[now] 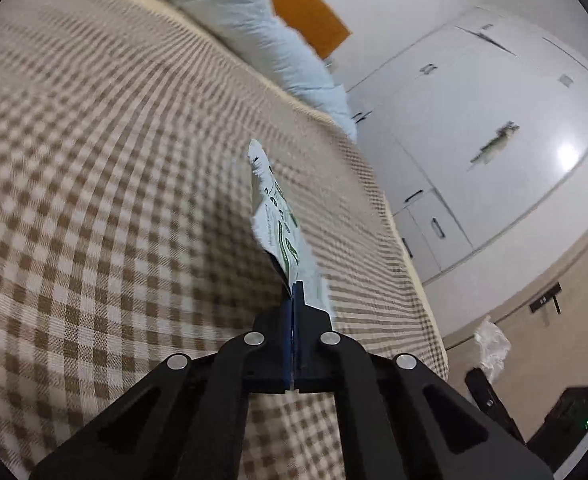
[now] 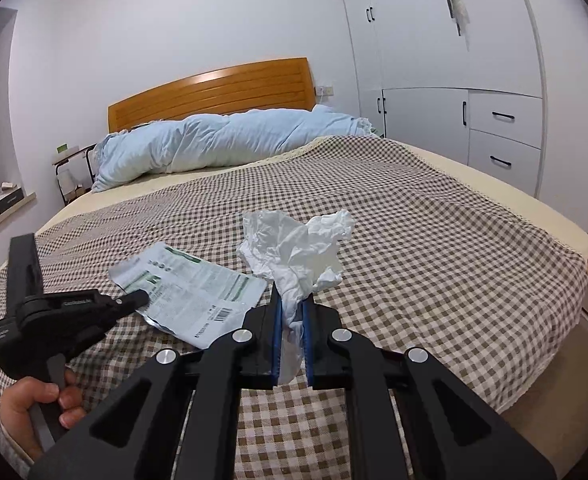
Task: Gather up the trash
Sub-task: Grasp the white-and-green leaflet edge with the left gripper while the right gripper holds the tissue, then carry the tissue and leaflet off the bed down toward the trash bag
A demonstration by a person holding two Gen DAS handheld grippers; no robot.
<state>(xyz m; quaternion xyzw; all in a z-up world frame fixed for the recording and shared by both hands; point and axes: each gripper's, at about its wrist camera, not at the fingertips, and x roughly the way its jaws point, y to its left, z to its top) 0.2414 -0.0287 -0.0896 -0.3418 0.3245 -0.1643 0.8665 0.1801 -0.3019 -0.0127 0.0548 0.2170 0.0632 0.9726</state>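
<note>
A flat white wrapper with green print (image 1: 280, 220) sticks up edge-on from my left gripper (image 1: 294, 292), whose jaws are shut on its lower edge. In the right wrist view the same wrapper (image 2: 198, 292) lies low over the checked bedspread (image 2: 433, 240), with the left gripper (image 2: 136, 299) pinching its left side and a person's hand (image 2: 34, 404) holding that gripper's handle. My right gripper (image 2: 292, 308) is shut on a crumpled white tissue (image 2: 294, 244), which bunches up above the blue pads (image 2: 276, 332).
A rolled light-blue duvet (image 2: 222, 140) lies across the head of the bed below a wooden headboard (image 2: 214, 92). White wardrobe doors and drawers (image 2: 501, 128) line the right wall. Beside the bed, a clear plastic bag (image 1: 491, 344) and black items sit on the floor.
</note>
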